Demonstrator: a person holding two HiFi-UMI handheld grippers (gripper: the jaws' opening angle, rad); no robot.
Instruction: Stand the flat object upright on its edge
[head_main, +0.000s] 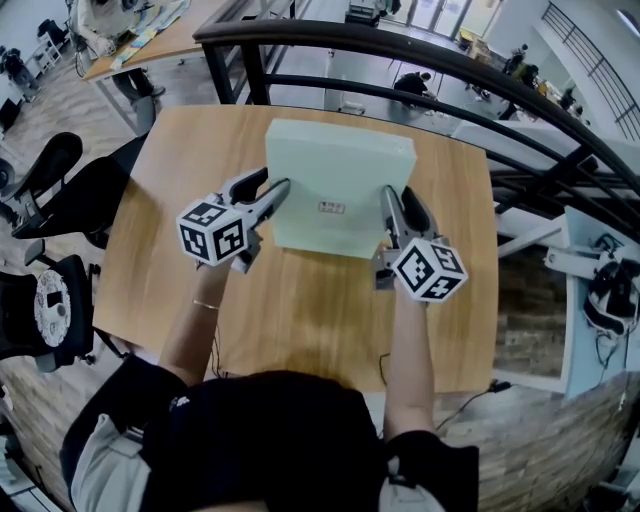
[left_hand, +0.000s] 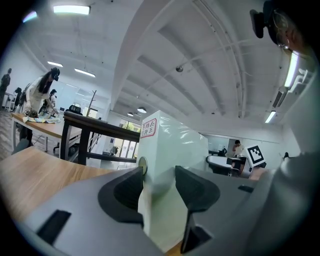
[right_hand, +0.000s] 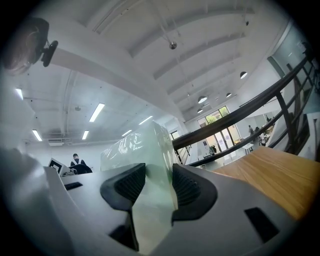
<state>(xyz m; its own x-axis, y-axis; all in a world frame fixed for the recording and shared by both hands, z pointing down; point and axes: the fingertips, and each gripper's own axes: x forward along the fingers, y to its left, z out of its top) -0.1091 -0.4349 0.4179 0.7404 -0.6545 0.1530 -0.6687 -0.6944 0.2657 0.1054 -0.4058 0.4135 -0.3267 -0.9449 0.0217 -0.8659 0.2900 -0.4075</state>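
Showing a wooden tabletop (head_main: 300, 320) from the head view, with a dark curved railing (head_main: 400, 50) running beyond its far edge from 10 to 3 o'clock.

A pale green flat box (head_main: 335, 180) sits at the centre of the tabletop, toward 12 o'clock from the person. It is raised on edge: its narrow upper face is turned upward and its broad near face is turned toward the person. The lower edge lies at the wood surface, but actual contact cannot be confirmed.

The left gripper (head_main: 268, 195) meets the box at 9 o'clock, and its marker cube (head_main: 212, 230) trails toward 7 o'clock. In the left gripper view the dark fingers (left_hand: 122, 192) are clamped on the near lower corner of the box (left_hand: 175, 145), one on each side of it. The box rises tall above them.

The right gripper (head_main: 395, 205) meets the box at 3 o'clock, and its marker cube (head_main: 430, 268) lies toward 5 o'clock. In the right gripper view the ribbed fingers (right_hand: 187, 192) press both faces of the glossy box (right_hand: 145, 150).

A small white label (head_main: 331, 208) with red print is on the near face, just below its middle. The print is too small to read.
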